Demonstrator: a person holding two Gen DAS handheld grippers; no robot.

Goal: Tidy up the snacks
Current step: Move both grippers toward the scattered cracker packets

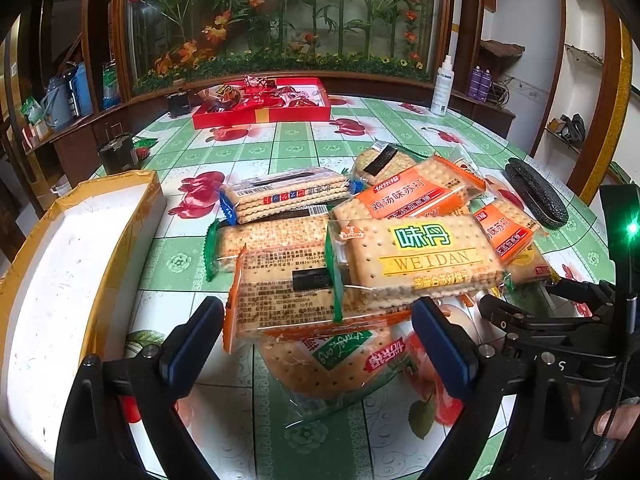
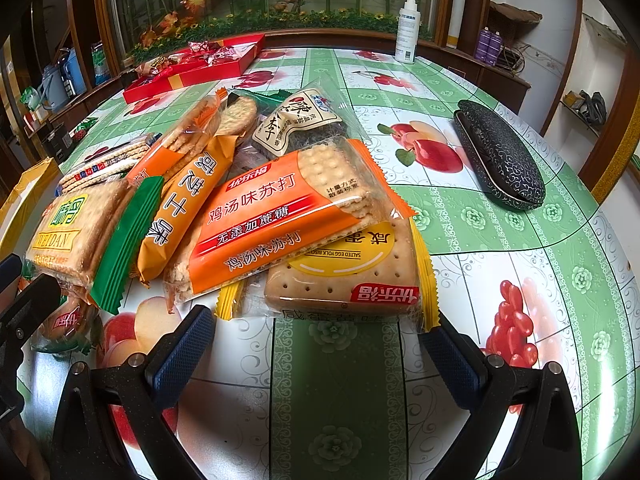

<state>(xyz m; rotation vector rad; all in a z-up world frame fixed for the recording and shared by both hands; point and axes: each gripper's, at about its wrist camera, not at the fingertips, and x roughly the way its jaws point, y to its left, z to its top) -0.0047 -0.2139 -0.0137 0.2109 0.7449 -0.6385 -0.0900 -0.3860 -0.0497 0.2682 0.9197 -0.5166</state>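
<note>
Left gripper (image 1: pixel 318 332) spread wide, empty, fingers flanking the near edge of the cracker pile (image 1: pixel 360 248) on the table (image 1: pixel 280 136). Right gripper (image 2: pixel 320 344) also wide open, holding nothing, tips just short of the yellow salted egg yolk pack (image 2: pixel 344 276). WEIDAN pack (image 1: pixel 420 256) tops the pile. White box (image 1: pixel 60 264) at left, red tray (image 1: pixel 260 102) far back, glasses case (image 2: pixel 500 156) right, spray bottle (image 2: pixel 407 28) behind.

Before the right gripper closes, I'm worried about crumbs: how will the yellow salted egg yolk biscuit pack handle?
The yellow biscuit pack probably feels stiff and flat, since square crackers fill it. Likely fragile: squeezing could crack them. Its glossy wrapper may slip, and the orange soda cracker pack resting on it may slide off.
</note>
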